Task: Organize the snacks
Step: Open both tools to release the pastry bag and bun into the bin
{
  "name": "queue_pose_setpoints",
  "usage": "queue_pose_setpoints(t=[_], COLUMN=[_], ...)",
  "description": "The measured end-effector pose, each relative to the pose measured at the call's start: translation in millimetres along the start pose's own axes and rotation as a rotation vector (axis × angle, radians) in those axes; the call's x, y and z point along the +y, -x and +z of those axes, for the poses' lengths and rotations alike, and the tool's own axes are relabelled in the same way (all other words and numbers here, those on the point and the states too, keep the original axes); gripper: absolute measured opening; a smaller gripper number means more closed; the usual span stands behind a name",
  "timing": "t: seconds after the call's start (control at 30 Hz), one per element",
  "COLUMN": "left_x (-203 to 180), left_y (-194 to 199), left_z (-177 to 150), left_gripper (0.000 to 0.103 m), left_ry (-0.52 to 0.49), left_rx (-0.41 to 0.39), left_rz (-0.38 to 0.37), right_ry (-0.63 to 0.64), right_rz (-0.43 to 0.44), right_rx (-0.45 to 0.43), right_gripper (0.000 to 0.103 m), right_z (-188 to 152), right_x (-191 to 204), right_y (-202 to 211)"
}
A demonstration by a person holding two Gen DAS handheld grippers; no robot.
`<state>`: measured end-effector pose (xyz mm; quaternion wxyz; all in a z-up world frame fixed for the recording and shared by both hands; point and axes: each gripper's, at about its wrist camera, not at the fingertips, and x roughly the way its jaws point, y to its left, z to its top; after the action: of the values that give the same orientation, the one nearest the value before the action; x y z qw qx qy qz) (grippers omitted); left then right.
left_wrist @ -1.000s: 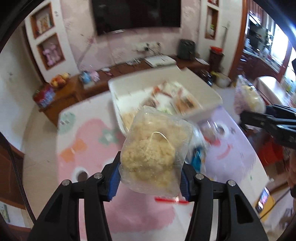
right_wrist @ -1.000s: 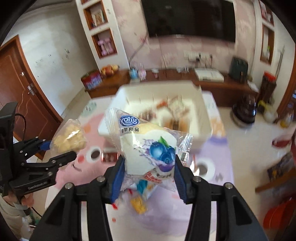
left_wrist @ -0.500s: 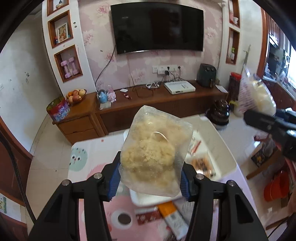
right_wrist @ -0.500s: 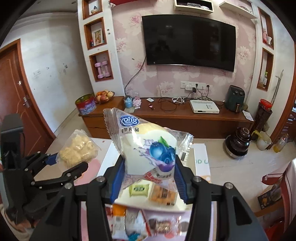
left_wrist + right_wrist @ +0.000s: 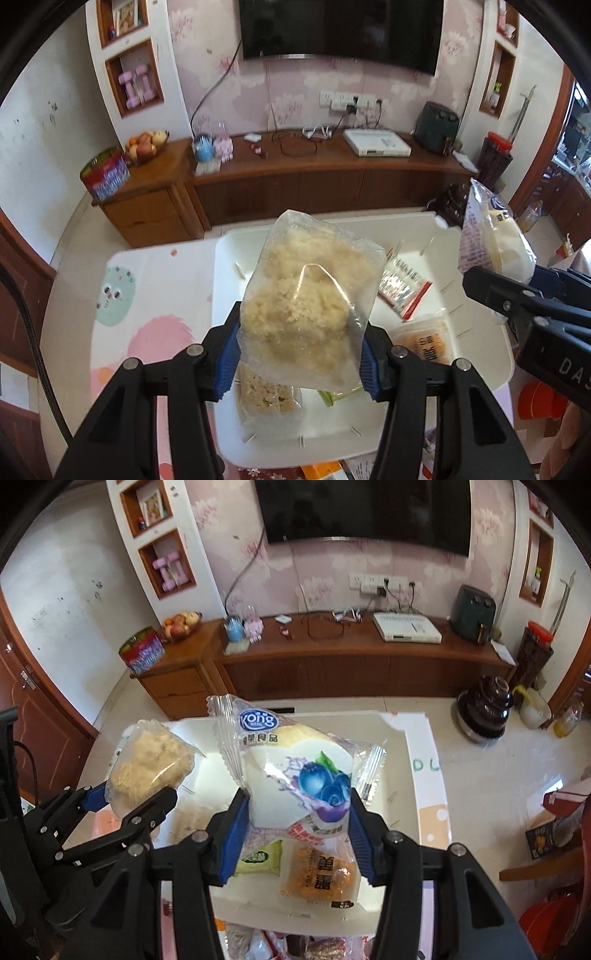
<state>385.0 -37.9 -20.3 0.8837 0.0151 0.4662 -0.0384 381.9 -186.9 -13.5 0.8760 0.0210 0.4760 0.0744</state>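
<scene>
Left tongs point(image 5: 300, 360): blue pads pressed against both sides of a clear bag of crumbly yellow snack point(image 5: 308, 306), held above the white tray point(image 5: 229, 280). Right tongs point(image 5: 294, 834): pads pinching a blueberry cake packet point(image 5: 295, 775), also raised over the tray. Below the left tongs, a second crumbly snack pack point(image 5: 267, 393) lies in the tray. Beneath the right tongs lie a green packet point(image 5: 258, 858) and an orange packet point(image 5: 319, 877). Beyond both tongs stands a wooden cabinet point(image 5: 332, 664).
</scene>
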Motion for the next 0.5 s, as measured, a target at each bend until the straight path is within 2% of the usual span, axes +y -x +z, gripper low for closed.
queue_pose_setpoints(t=[0.17,0.23,0.3,0.33,0.4,0.5], left_x=[-1.3,-2.0,1.8,4.3,7.9,13.8], left_y=[-33.4,-42.3,-46.0,-48.5,-52.3,-53.0], left_z=[-5.2,-7.1,-9.4,-10.2,-10.8,-12.0], left_gripper=[0.054,0.065,0.083,0.086,0.091,0.091], left_ry=[0.005,0.009,0.024,0.031,0.043,0.065], left_rx=[0.055,0.062,0.049,0.048,0.053,0.043], left_rz=[0.019,-0.001,-0.024,-0.021,-0.040,-0.028], right_ry=[-0.019,-0.030,-0.032,-0.037,-0.047,-0.066], right_rz=[-0.006,-0.003,-0.018,-0.025,-0.032,-0.022], right_rx=[0.057,0.089,0.116,0.125,0.133,0.115], right_gripper=[0.055,0.058,0.062,0.063,0.075,0.078], right_z=[-4.8,-8.2,-11.8,-13.6,-17.3,-21.1], right_x=[-6.0,-9.6,-12.6,-15.0,-19.0,-24.6], right_y=[-33.2,-45.9,-55.9,-59.8,-64.6,-61.0])
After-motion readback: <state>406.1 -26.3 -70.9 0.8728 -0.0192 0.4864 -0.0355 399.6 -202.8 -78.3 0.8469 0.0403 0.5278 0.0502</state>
